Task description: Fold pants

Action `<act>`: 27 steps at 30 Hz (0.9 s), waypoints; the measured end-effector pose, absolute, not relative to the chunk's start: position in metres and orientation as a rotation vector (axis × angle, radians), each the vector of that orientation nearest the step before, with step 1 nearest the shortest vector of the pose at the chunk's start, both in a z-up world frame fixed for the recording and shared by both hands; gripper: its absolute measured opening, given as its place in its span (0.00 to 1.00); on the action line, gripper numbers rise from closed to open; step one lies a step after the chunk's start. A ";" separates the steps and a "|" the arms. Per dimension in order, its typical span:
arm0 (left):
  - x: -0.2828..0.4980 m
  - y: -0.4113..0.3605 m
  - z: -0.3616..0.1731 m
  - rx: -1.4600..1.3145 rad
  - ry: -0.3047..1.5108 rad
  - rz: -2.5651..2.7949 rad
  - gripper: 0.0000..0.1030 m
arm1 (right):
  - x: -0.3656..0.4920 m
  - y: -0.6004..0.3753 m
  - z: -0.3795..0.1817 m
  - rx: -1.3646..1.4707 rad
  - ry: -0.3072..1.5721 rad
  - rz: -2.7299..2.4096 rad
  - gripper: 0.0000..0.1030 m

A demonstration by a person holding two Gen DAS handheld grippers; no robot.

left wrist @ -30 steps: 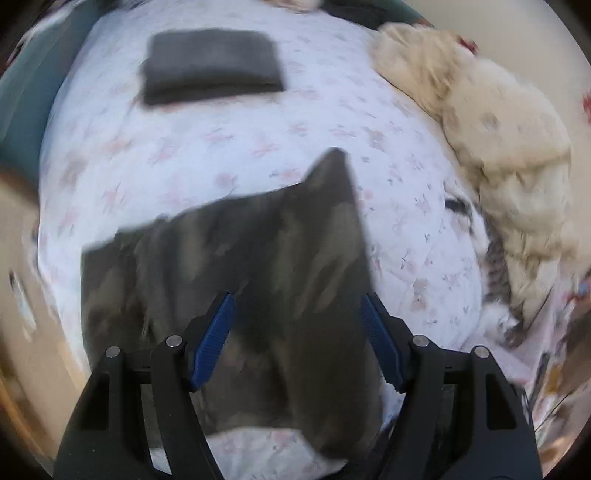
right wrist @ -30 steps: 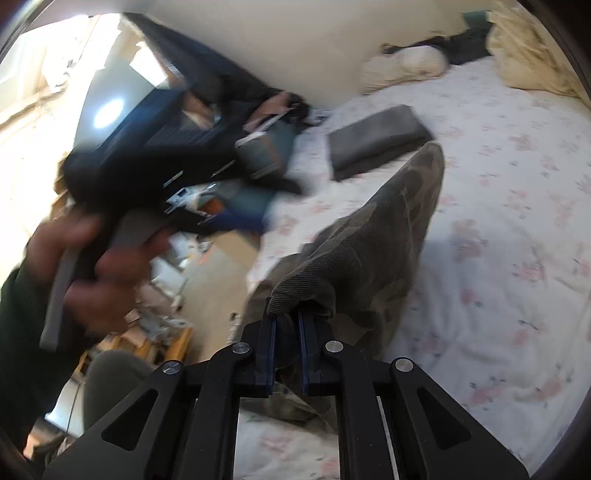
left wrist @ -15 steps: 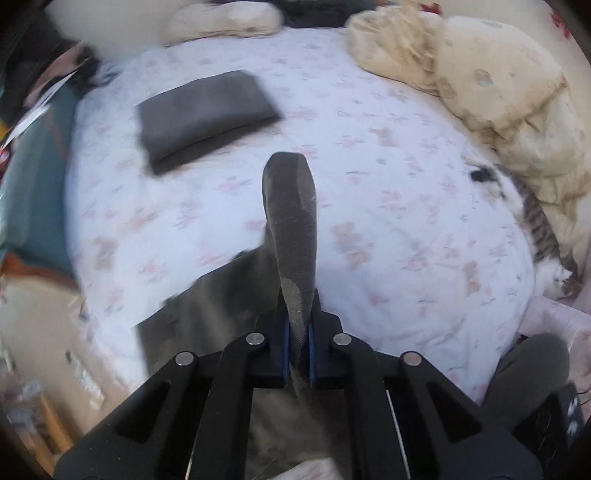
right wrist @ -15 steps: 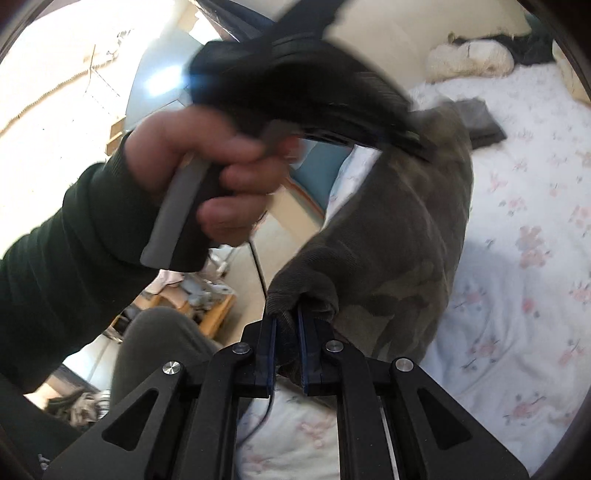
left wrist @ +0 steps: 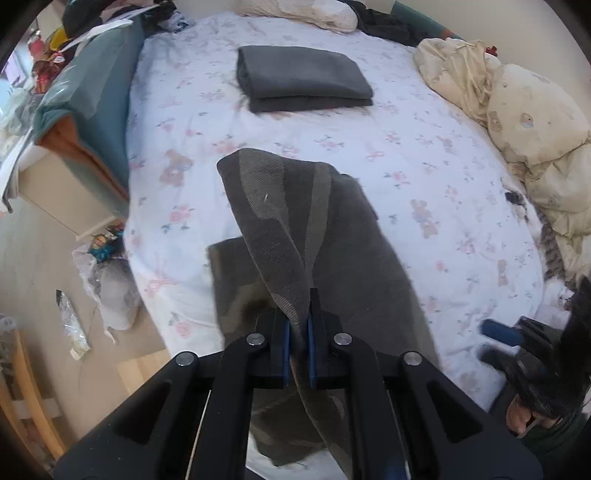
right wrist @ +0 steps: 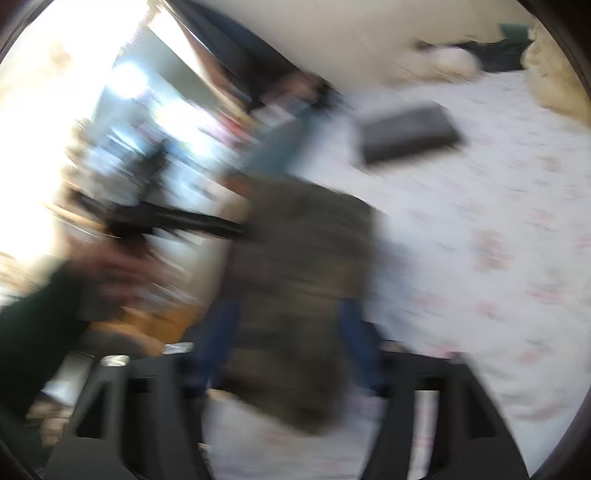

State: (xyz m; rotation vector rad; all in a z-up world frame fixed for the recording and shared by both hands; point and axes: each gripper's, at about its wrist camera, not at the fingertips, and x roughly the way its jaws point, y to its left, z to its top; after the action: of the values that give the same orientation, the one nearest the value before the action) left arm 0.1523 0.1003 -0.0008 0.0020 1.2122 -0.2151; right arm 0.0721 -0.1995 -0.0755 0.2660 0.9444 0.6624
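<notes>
Floral bed (left wrist: 424, 155), left gripper (left wrist: 297, 345) angled down pinching pants (left wrist: 280, 206), right gripper (right wrist: 288, 347) jaws opening.

Bed (left wrist: 424, 155) in a white floral sheet, bearing laundry and bedding.
Camouflage pants (left wrist: 332, 258) are lying at its near edge, a folded dark grey garment (left wrist: 303, 77) farther back, a rumpled cream duvet (left wrist: 524, 122) along the right.

A bed (left wrist: 424, 155) with a white flowered sheet carries a folded grey cloth (left wrist: 303, 79) near its far end and a rumpled cream quilt (left wrist: 528, 140) along one side. A teal cushion (left wrist: 99, 96) leans at the opposite edge, and a cream pillow (left wrist: 303, 11) lies by the wall. Plastic bags (left wrist: 107, 280) sit on the floor (left wrist: 40, 266) beside the bed.
</notes>
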 end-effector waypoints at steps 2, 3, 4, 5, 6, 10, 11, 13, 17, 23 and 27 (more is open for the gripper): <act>0.149 0.107 -0.008 0.048 1.188 -0.198 0.05 | 0.082 -0.183 -0.087 0.269 0.976 0.668 0.22; 0.149 0.113 -0.013 0.041 1.197 -0.198 0.05 | 0.087 -0.174 -0.093 0.254 0.987 0.649 0.22; 0.149 0.119 -0.017 0.023 1.203 -0.200 0.05 | 0.092 -0.167 -0.097 0.257 0.994 0.645 0.21; 0.148 0.125 -0.021 0.013 1.209 -0.200 0.05 | 0.093 -0.161 -0.098 0.267 0.997 0.660 0.21; 0.146 0.129 -0.026 0.016 1.216 -0.194 0.05 | 0.094 -0.153 -0.096 0.273 0.992 0.684 0.21; 0.145 0.148 -0.047 0.067 1.239 -0.138 0.05 | 0.091 -0.111 -0.093 0.171 1.024 0.739 0.21; 0.146 0.155 -0.055 0.077 1.242 -0.108 0.05 | 0.091 -0.108 -0.096 0.201 1.061 0.792 0.21; 0.148 0.167 -0.072 0.043 1.270 -0.104 0.05 | 0.095 -0.105 -0.091 0.269 1.088 0.895 0.20; 0.155 0.165 -0.078 -0.019 1.277 -0.153 0.05 | 0.102 -0.113 -0.087 0.208 1.021 0.727 0.21; 0.153 0.151 -0.080 0.024 1.305 -0.163 0.05 | 0.109 -0.118 -0.090 0.206 1.052 0.706 0.21; 0.156 0.154 -0.103 0.083 1.386 -0.077 0.08 | 0.119 -0.103 -0.119 0.302 1.162 0.762 0.19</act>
State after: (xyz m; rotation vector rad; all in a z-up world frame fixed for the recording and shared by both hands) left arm 0.1556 0.1544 -0.1031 0.0834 1.3864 -0.0766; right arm 0.1188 -0.1031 -0.1188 0.3019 1.1617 0.7615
